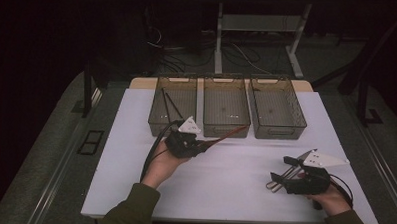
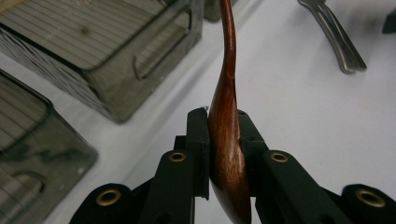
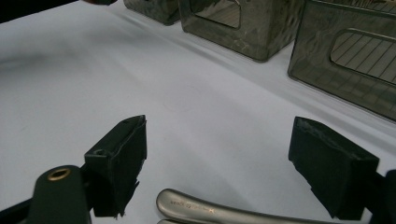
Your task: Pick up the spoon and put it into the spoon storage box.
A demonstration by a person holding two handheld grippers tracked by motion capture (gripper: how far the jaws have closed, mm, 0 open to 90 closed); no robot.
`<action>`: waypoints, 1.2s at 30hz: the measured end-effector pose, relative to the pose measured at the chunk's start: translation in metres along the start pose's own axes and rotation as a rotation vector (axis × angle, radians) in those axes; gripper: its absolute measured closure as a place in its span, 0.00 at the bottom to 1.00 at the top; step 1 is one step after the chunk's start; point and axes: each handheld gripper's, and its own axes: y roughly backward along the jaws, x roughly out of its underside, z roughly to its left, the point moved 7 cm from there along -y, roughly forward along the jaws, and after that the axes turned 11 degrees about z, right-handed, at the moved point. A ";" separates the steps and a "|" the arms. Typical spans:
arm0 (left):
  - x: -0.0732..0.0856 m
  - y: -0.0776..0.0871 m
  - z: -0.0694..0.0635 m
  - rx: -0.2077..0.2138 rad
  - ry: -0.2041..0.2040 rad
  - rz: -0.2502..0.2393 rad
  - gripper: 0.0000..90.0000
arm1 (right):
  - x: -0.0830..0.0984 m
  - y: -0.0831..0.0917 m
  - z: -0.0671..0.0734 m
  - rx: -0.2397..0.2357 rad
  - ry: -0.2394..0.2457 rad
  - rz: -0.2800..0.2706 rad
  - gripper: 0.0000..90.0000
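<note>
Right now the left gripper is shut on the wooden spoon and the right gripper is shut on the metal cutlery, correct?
Not quite. The left gripper is shut on the wooden spoon, but the right gripper is open: in the right gripper view its jaws stand wide apart, with the metal cutlery lying on the table below them.

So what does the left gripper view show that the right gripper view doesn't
Left gripper view: the left gripper shut on a wooden spoon, with the metal cutlery lying far off. Right gripper view: the right gripper open, a metal handle on the table just before its jaws. Both: smoky bins on the white table.
</note>
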 end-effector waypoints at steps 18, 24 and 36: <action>-0.054 -0.008 0.044 -0.068 0.114 -0.015 0.88 | -0.001 0.001 0.001 -0.006 -0.006 -0.003 0.22; -0.067 -0.023 0.061 -0.090 0.152 -0.016 0.88 | -0.001 0.001 0.001 -0.012 -0.004 -0.007 0.22; -0.072 -0.050 0.077 -0.142 0.226 0.011 0.88 | -0.001 0.002 0.002 -0.017 -0.007 -0.009 0.22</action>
